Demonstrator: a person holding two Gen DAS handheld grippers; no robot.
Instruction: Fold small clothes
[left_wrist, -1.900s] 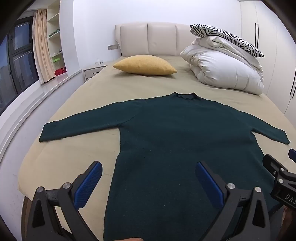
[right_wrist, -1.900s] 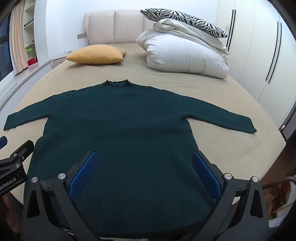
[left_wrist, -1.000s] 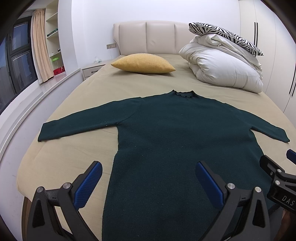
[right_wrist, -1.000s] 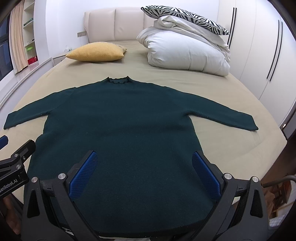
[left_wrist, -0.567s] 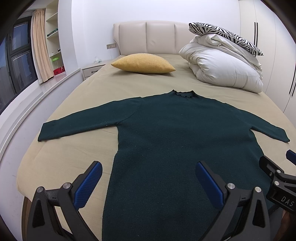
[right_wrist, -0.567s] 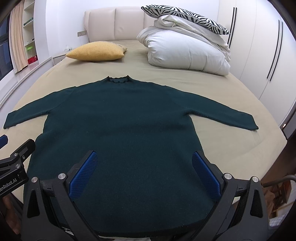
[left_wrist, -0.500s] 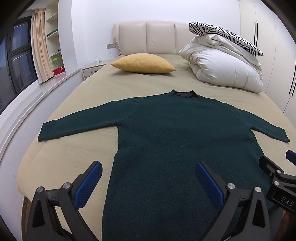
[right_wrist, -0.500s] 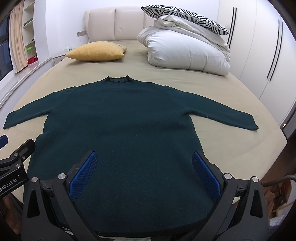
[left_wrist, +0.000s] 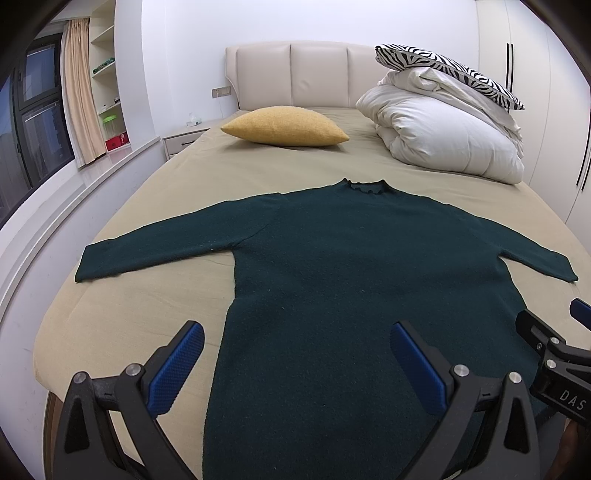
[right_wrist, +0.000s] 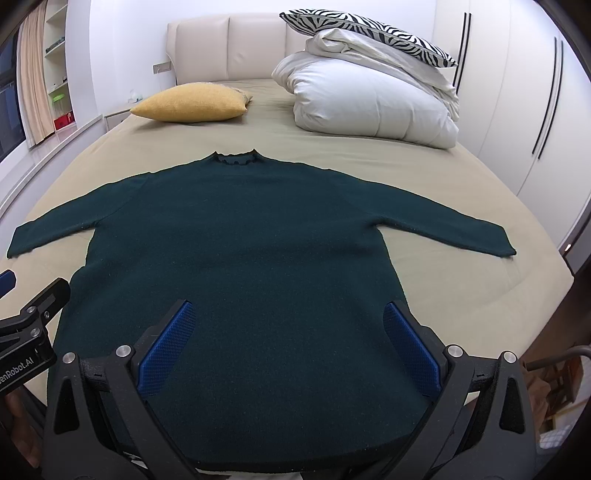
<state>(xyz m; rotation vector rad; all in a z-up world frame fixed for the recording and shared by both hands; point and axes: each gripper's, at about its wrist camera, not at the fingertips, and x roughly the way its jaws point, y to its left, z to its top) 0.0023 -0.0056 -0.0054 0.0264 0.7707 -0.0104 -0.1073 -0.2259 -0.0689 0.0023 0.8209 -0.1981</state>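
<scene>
Sweater (right_wrist: 236, 251) lies flat on the bed (right_wrist: 443, 184), sleeves spread, hem nearest me. My left gripper (left_wrist: 295, 358) and right gripper (right_wrist: 288, 343) hover spread wide, holding nothing. Knit looks soft, limp (likely non-slippery); I judge the cuffs the best hold.

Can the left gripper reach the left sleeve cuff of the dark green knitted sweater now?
Probably yes: the left gripper is open, and only bare beige bedsheet lies between it and the cuff.
</scene>
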